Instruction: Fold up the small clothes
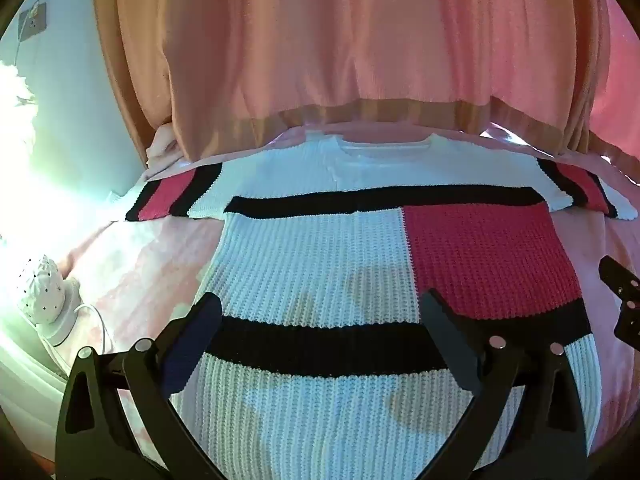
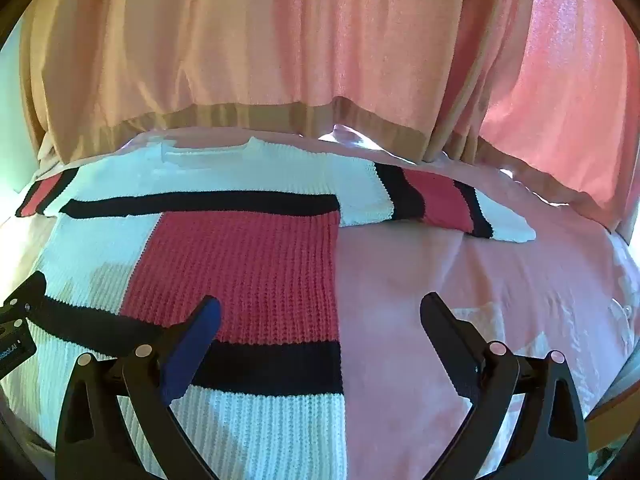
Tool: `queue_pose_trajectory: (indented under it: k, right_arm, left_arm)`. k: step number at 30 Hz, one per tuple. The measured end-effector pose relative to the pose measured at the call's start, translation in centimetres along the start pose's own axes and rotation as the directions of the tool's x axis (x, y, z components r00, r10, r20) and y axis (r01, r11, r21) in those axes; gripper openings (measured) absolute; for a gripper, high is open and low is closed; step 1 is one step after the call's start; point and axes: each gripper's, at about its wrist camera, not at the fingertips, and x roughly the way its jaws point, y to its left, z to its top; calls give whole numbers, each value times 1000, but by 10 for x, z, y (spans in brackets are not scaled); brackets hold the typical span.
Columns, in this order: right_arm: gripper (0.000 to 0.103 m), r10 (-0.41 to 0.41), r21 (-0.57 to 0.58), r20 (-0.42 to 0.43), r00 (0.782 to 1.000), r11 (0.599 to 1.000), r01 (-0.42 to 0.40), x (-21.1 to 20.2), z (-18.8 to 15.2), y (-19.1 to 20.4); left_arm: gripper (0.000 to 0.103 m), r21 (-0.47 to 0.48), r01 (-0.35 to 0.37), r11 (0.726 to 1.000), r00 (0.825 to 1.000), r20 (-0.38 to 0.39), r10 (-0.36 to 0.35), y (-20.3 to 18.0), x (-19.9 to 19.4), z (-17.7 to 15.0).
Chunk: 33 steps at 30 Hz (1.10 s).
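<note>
A chunky rib-knit sweater (image 1: 320,248) in white, red and black blocks is laid flat, sleeves spread, on a smooth pink bedsheet (image 2: 460,272). Peach curtains (image 1: 340,40) are hung behind the bed. The left gripper (image 1: 320,312) is held over the sweater's body, fingers spread wide, nothing gripped. The right gripper (image 2: 320,312) is likewise spread, astride the sweater's edge. What may be a white lamp (image 1: 40,292) is seen only in the left view.

- We see the sweater (image 1: 320,248): white ribbed knit, black bands, red block.
- Bed sheet (image 2: 460,272): pale pink.
- Curtain (image 1: 320,40): peach, tan hem.
- Fingers (image 2: 200,340): black.
</note>
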Motion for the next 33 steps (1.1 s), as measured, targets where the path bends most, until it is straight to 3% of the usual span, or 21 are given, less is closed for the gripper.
queue_pose_trajectory:
  k: [21,33]
  right_arm:
    - [98,-6,-4,8,1000,1000,6,1,-9,-1]
    - [98,-23,51,-1,1000,998,23,-15,-12,-17]
  left_arm:
    - [97,1,8,1000,1000,-12,-8,0,1,0]
    - [97,13,-34,999,999,-12,35,2,-4,-4]
